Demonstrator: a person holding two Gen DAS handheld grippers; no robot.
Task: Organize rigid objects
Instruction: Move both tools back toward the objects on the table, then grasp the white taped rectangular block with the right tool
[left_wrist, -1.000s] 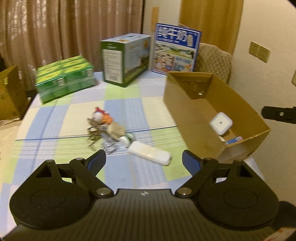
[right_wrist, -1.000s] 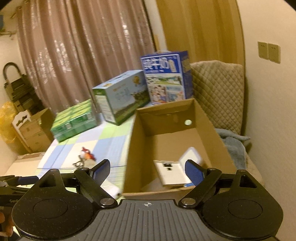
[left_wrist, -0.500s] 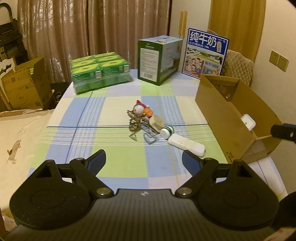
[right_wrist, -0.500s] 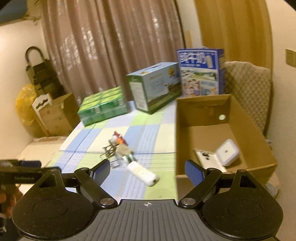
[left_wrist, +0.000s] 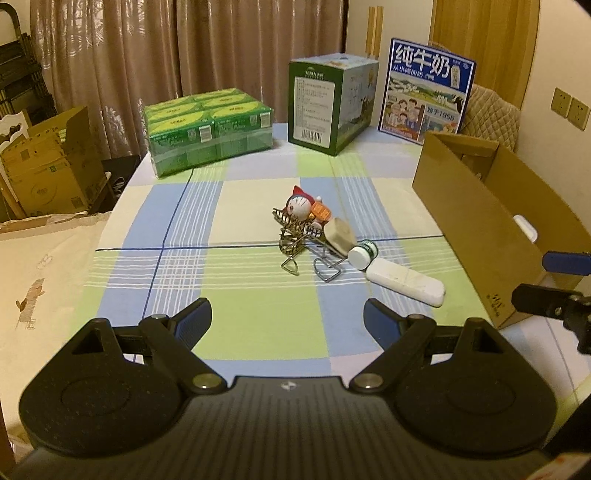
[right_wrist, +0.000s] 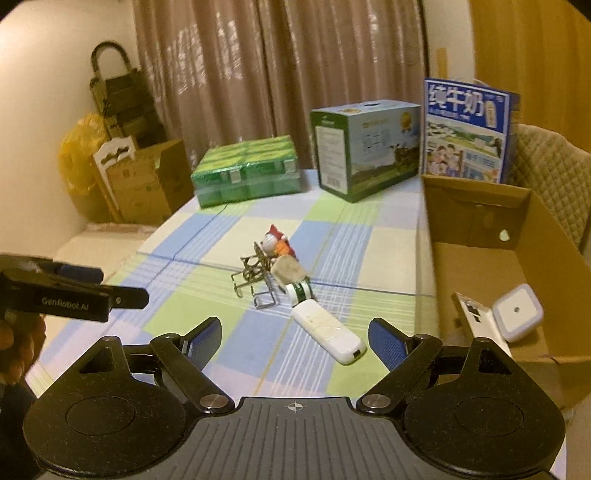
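Both views have swung leftward since a second ago. The left gripper (left_wrist: 287, 323) and right gripper (right_wrist: 294, 338) hover spread and empty above the checked-cloth desk (left_wrist: 177, 229), where a wire rack (left_wrist: 295, 236), round toy (left_wrist: 298, 207), capped bottle (left_wrist: 362, 254) and smooth white remote (right_wrist: 327, 332) cluster beside the cardboard box (right_wrist: 480, 266).

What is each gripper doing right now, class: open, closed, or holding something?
Left gripper: open, holding nothing.
Right gripper: open, holding nothing.

Both wrist views look down-forward from table's (left_wrist: 258, 325) near edge, left view further left; both share pile (left_wrist: 321, 236) (right_wrist: 280, 273) mid-table, box (left_wrist: 491, 236) (right_wrist: 509, 266) at right edge.
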